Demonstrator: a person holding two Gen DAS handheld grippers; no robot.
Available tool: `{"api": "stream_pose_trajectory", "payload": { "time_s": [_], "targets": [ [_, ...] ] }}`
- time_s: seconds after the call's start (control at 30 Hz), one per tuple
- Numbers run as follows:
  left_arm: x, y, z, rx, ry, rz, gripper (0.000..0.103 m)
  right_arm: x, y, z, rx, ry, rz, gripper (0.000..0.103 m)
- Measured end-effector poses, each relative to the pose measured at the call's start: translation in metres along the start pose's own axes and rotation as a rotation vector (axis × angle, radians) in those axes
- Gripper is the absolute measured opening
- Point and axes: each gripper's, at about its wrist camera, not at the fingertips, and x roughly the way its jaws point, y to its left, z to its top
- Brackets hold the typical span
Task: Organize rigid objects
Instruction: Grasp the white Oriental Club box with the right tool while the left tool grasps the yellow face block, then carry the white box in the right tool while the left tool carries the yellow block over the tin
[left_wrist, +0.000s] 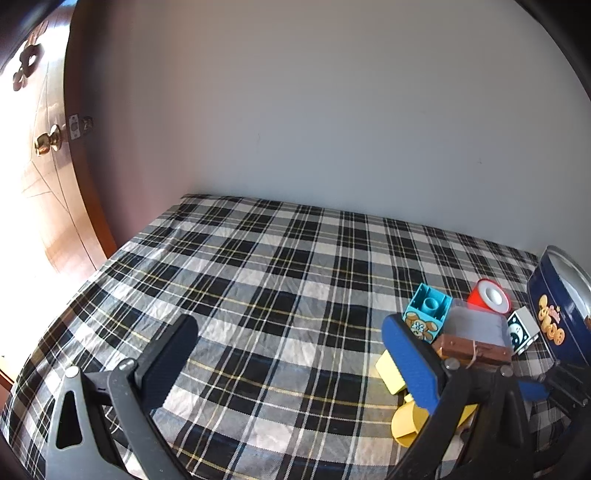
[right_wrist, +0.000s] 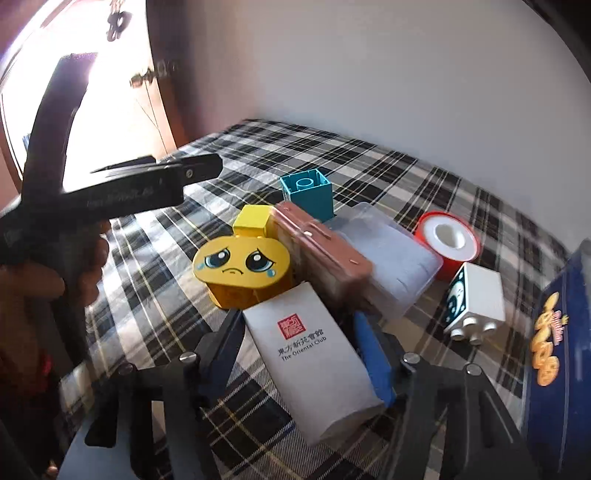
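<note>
Altogether 8 objects: right claw (right_wrist: 299, 343) clamps 1 white box (right_wrist: 314, 362), left claw (left_wrist: 291, 354) apart.

1. Dark blue round metal tin (right_wrist: 554, 354): cut off by the right edge in both views.
2. Yellow crying-face plastic block (left_wrist: 406, 424): largely hidden behind the left gripper's blue finger (left_wrist: 410, 362).
3. Brown rectangular case (right_wrist: 325, 251): motion-blurred; its material is perhaps leather.

- Home room, likely bedroom: plaid cloth (left_wrist: 258, 280) over a flat surface against a plain wall (left_wrist: 332, 110).
- Wooden door (left_wrist: 48, 192) with brass knob (left_wrist: 47, 142); scattered toy blocks (right_wrist: 240, 266).
</note>
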Motion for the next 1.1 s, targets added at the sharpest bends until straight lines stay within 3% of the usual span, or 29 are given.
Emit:
{"api": "stream_pose_trajectory", "payload": {
  "time_s": [0.03,0.13,0.27,0.33,0.43,0.53,0.7,0.77,0.9,1.0,1.1],
  "targets": [
    [0.001,0.000,0.000,0.006,0.002,-0.004,0.101,0.001,0.003,-0.002,-0.012,0.013,-0.005,0.044],
    [-0.001,-0.002,-0.001,0.030,0.011,-0.057,0.101,-0.003,0.004,-0.012,-0.004,0.035,-0.003,0.043],
    [-0.004,-0.014,-0.004,0.110,0.052,-0.256,0.100,-0.023,-0.004,-0.027,0.033,-0.004,-0.006,0.043],
    [-0.008,-0.025,-0.009,0.184,0.064,-0.316,0.098,-0.038,-0.014,-0.036,0.073,-0.041,-0.006,0.043],
    [-0.012,-0.048,-0.018,0.323,0.065,-0.336,0.096,-0.053,-0.028,-0.049,0.125,-0.066,-0.011,0.043],
    [-0.008,-0.066,-0.026,0.397,0.104,-0.358,0.096,-0.063,-0.040,-0.056,0.173,-0.089,0.001,0.043],
    [-0.002,-0.074,-0.028,0.405,0.150,-0.360,0.096,-0.062,-0.049,-0.055,0.216,-0.090,-0.008,0.043],
    [0.003,-0.075,-0.028,0.394,0.174,-0.350,0.090,-0.062,-0.047,-0.054,0.213,-0.093,-0.012,0.043],
    [0.015,-0.076,-0.029,0.384,0.243,-0.355,0.061,-0.061,-0.047,-0.053,0.206,-0.099,-0.015,0.043],
    [0.019,-0.073,-0.029,0.350,0.265,-0.376,0.051,-0.062,-0.046,-0.053,0.206,-0.099,-0.015,0.043],
    [0.018,-0.071,-0.028,0.322,0.267,-0.379,0.050,-0.063,-0.047,-0.054,0.212,-0.100,-0.014,0.043]
  ]
}}
